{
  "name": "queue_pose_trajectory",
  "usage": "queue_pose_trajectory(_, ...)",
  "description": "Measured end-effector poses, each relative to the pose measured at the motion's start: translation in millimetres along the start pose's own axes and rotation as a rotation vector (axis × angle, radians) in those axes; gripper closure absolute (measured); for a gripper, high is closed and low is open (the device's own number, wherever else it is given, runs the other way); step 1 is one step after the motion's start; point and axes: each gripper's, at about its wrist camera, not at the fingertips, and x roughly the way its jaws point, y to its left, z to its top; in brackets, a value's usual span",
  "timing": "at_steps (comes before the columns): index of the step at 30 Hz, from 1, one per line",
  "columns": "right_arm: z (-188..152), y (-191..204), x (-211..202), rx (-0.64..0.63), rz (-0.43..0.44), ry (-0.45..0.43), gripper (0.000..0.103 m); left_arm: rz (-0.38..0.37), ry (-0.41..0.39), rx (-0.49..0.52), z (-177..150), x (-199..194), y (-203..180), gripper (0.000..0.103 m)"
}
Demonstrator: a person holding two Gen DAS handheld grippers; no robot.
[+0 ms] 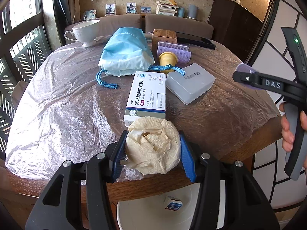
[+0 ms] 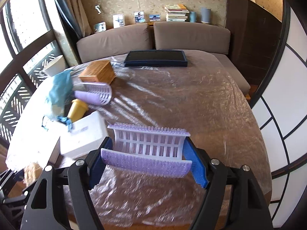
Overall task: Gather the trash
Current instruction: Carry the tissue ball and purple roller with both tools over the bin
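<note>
crumpled tissue wad (image 1: 153, 145) sits clamped between the left gripper's (image 1: 152, 151) blue jaws, held above the table (image 1: 220, 118) edge, a white bin (image 1: 153, 214) below. beyond it lies a medicine box (image 1: 146, 95). over to the right wrist view: purple hair roller (image 2: 147, 149) gripped crosswise in the right gripper's (image 2: 148, 159) jaws, lifted over the plastic-covered table.

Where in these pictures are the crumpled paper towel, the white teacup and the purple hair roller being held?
crumpled paper towel (image 1: 153, 145), left wrist view, its wrinkled middle.
white teacup (image 1: 86, 31), left wrist view, its bowl wall.
purple hair roller (image 2: 149, 149), right wrist view, its white grid.
</note>
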Motion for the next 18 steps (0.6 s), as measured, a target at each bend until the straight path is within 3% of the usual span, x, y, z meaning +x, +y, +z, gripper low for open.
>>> queue_pose_trajectory(18,-42,22,-38,-0.065,0.117,0.047,0.030,-0.012,-0.004,-0.020,-9,-13,-1,0.051)
